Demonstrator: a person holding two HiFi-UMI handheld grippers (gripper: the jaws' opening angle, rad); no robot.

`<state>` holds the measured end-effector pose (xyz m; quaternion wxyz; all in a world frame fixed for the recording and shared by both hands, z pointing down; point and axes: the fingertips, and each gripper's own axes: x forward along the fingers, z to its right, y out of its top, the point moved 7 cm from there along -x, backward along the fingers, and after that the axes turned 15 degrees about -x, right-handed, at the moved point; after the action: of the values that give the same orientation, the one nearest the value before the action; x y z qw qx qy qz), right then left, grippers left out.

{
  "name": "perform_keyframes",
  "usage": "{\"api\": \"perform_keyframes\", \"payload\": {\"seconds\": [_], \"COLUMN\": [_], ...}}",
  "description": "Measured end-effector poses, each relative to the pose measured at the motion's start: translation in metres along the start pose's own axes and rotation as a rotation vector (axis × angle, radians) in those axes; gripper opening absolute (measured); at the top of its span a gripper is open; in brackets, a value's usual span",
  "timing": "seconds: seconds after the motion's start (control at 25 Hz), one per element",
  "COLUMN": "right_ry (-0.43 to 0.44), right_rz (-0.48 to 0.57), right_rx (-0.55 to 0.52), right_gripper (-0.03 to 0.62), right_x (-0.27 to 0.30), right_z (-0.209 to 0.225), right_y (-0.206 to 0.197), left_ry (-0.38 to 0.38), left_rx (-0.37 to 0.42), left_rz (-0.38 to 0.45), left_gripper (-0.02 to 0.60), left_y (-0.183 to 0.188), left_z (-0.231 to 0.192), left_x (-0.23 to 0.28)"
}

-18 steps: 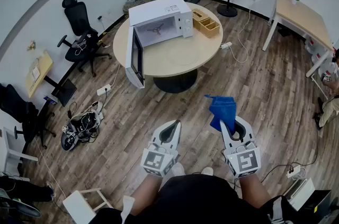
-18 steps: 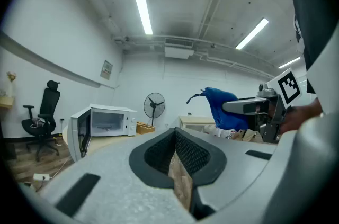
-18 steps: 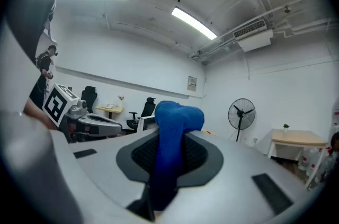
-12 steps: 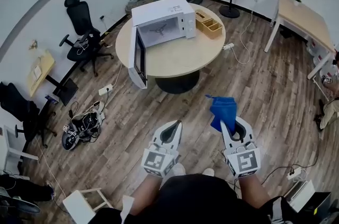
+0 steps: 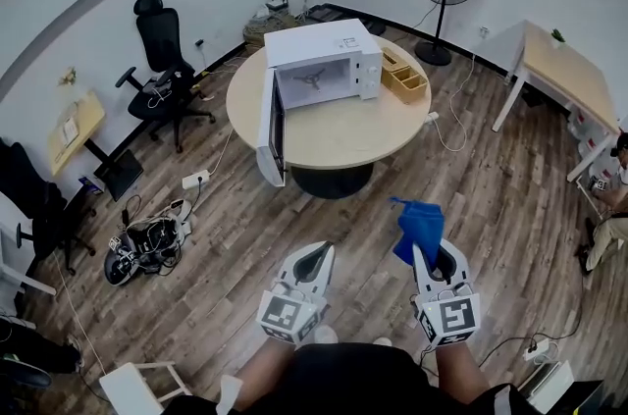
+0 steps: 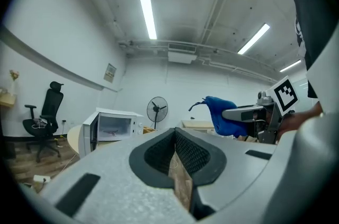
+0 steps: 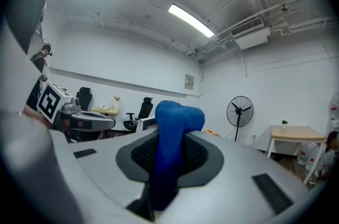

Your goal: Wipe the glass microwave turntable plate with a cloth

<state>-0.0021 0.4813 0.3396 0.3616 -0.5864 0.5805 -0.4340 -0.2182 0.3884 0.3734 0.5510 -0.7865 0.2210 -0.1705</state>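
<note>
Jaws, left: the left gripper (image 6: pixel 175 132) has its jaws closed on each other, with nothing between them.
Jaws, right: the right gripper (image 5: pixel 426 252) is clamped on the blue cloth (image 5: pixel 418 225), which bunches above the tips and flops toward 11 o'clock.
Grippers: you hold both low in front of your body over the wooden floor (image 5: pixel 235 236), the right at 3 o'clock of the left, near but not touching.
Microwave: the white microwave (image 5: pixel 329 50) sits at your 12 o'clock, well apart from both grippers, on the round surface (image 5: pixel 343 133); its door (image 5: pixel 272 130) hangs open at the cavity's 8 o'clock.
Turntable plate: you cannot make out the glass itself. The open cavity shows only a three-armed support (image 5: pixel 312 79); whether a clear plate lies on it or out on the surface cannot be told from here.
Step in hand: judged from this, you are on the approach, with the cloth secured and no wiping begun.
Next move: close the gap to the surface, find the plate, then open the left jaws to steady its rim while you press the cloth flat on the glass.
</note>
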Motion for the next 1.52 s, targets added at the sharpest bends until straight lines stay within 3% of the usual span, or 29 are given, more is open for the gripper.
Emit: {"api": "perform_keyframes", "payload": {"seconds": [0.36,0.68,1.04,1.24,1.52], "right_ry": [-0.048,-0.039,0.004,0.049,0.114], "right_rz": [-0.032,-0.065,-0.058,-0.057,-0.027], "right_rx": [0.033,0.036,0.023,0.001,-0.001], "right_gripper": [0.067,0.067,0.067,0.067,0.067], "right_x": [0.018,0.043,0.103,0.145,0.196], "right_z": [-0.029,-0.019,0.027,0.059,0.1], "right_y": [0.004,-0.008,-0.019,-0.039,-0.054], "left_ry": [-0.03,-0.008,0.005,-0.008,0.035], "left_rx": [-0.012,-0.022,-0.042,0.003,0.024], "left_rz": [-0.028,-0.038,-0.022,-0.037,-0.042], "left_gripper": [0.005,0.005,0.005,0.005,0.005], "left_y": [-0.001,-0.004,0.011,0.013,0.017], "left_z": [-0.032,-0.048,-0.059,-0.065,-0.074], "left_x": [-0.017,0.001,0.072,0.127,0.192]}}
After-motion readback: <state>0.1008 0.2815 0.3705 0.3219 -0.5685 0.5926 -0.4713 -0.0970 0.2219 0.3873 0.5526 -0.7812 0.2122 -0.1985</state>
